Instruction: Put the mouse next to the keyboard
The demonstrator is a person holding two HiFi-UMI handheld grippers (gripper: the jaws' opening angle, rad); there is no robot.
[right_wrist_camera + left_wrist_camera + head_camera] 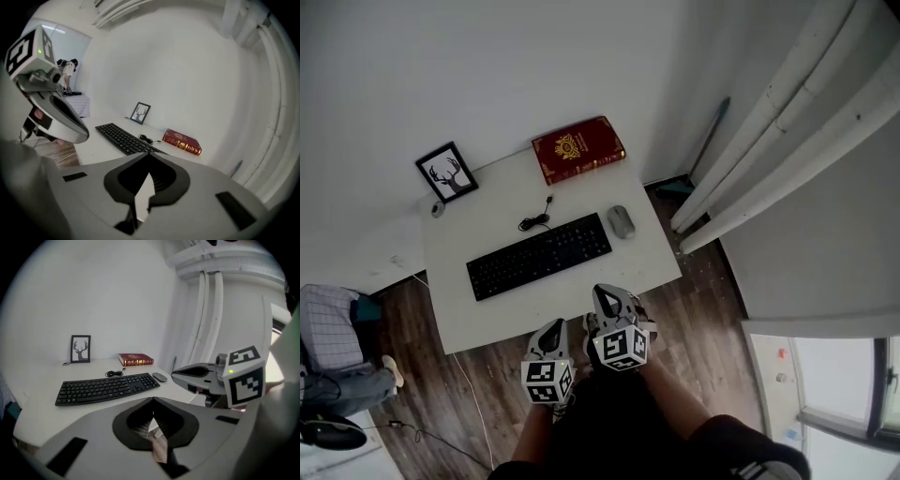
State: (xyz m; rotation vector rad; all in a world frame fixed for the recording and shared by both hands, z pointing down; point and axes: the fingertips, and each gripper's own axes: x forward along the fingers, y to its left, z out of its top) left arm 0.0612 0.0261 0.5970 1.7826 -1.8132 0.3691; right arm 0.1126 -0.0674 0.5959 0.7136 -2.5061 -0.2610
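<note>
I'm holding left fingers [551, 337] pressed together, empty | right fingers [609, 302] closed too, empty | mouse [621, 221] sitting ahead of right fingers, just beside keyboard [539, 255] on table [487, 211]

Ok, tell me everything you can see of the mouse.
The mouse is a small grey oval with a smooth shell that looks like plastic; finer detail is too small to tell. No cord shows on it. It lies flat on the white table, just off the right end of the keyboard with a narrow gap between them, its long axis pointing roughly toward the wall. Only the table touches it.
</note>
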